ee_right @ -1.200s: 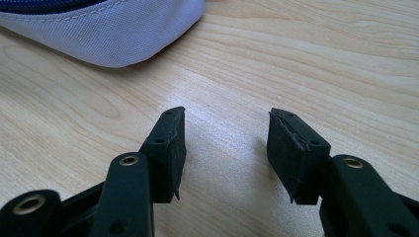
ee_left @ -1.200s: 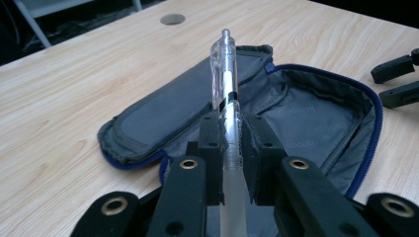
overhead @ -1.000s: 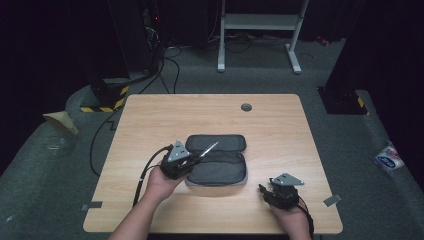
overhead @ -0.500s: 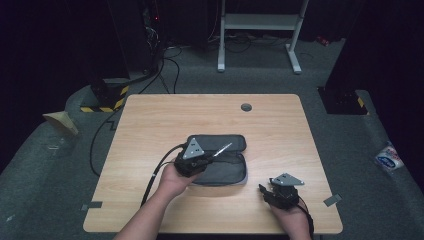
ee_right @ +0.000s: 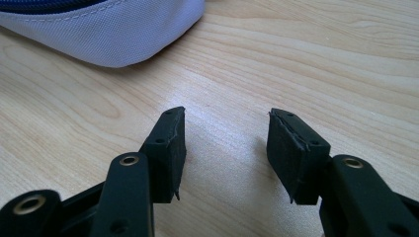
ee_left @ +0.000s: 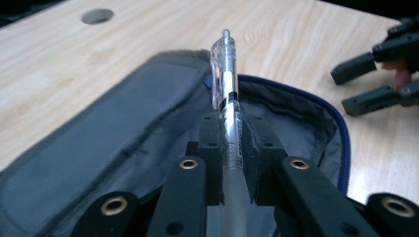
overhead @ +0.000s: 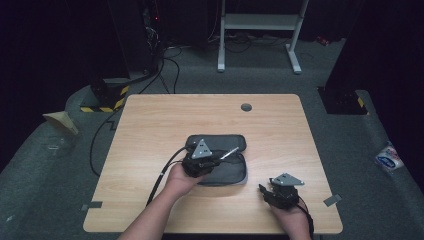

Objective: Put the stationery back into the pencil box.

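High view, table: a light wooden table (overhead: 150, 130) carries an opened grey pouch (overhead: 227, 170) near the middle, closer to the front edge.
High view, left gripper (overhead: 220, 157): over the pouch, a clear pen (overhead: 230, 152) sticking out from it.
High view, right gripper (overhead: 263, 192): near the front right corner, apart from the pouch.
Left gripper view, pen: transparent barrel and clip, clamped between the jaws above the pouch's grey lining and blue zip edge; contents of the pouch cannot be told.
Right gripper view, jaws: spread wide over bare wood, grasping nothing, the pouch's outer wall (ee_right: 113, 34) just beyond.
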`<action>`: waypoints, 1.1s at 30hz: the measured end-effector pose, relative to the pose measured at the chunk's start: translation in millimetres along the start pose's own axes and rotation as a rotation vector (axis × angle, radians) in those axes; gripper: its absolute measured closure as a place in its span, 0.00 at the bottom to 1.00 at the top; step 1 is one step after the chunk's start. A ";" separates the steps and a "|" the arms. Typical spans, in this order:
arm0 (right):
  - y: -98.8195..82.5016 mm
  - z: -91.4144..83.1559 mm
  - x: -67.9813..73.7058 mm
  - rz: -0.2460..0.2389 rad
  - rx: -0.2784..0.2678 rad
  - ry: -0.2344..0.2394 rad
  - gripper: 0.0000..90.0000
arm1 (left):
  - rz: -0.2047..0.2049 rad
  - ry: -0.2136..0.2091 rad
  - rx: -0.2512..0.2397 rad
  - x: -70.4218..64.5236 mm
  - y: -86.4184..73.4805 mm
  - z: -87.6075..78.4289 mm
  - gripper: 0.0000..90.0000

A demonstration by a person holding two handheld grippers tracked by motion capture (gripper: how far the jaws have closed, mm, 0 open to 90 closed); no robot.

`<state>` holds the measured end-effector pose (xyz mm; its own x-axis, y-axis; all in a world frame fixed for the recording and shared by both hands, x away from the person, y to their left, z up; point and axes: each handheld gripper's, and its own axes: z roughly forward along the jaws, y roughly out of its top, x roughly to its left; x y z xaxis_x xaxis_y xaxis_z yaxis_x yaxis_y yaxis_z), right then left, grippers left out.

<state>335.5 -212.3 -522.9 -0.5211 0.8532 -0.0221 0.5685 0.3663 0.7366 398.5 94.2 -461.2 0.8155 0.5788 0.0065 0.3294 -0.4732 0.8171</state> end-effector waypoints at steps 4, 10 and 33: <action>0.0 0.1 0.0 0.000 0.000 0.000 0.54 | 0.015 -0.011 0.018 -2.0 -0.8 3.7 0.88; 0.0 0.1 -0.1 -0.001 0.000 0.001 0.54 | 0.026 0.009 0.027 -4.8 -3.2 7.3 0.84; 0.0 0.1 0.0 -0.001 0.000 0.000 0.54 | -0.082 0.087 -0.010 6.1 -19.6 -7.5 0.62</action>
<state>335.6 -212.2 -522.9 -0.5218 0.8527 -0.0232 0.5675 0.3673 0.7369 393.4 111.9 -472.9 0.7416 0.6707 -0.0113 0.3881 -0.4153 0.8228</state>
